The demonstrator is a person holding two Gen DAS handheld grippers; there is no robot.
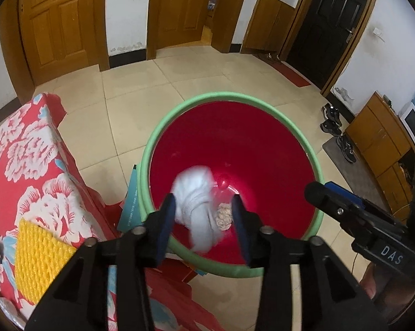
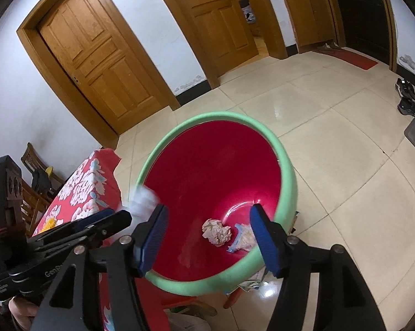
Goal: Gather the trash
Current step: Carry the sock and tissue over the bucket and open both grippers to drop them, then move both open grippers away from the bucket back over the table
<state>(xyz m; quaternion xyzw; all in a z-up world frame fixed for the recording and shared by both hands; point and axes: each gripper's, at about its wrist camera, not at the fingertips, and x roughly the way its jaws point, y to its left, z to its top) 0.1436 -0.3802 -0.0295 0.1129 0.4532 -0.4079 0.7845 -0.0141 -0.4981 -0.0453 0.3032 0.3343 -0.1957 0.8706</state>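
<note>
The left claw [image 1: 204, 215] is spread over the red bin [image 1: 262, 149] at lower centre, with a blurred white tissue wad [image 1: 196, 201] between its pads, apparently dropping. The right claw [image 2: 207, 234] is spread and empty. Crumpled paper [image 2: 217, 231] already lies inside. Best to keep the claws above the green rim until the wad lands.

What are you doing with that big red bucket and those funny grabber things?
A person is picking up trash with a grabber in each hand. The left gripper is open above the red bin, and a blurry white wad shows between its fingers, apparently dropping in. A crumpled paper ball and a small plastic bag already lie at the bottom. The right gripper is open too, holding nothing.
</note>
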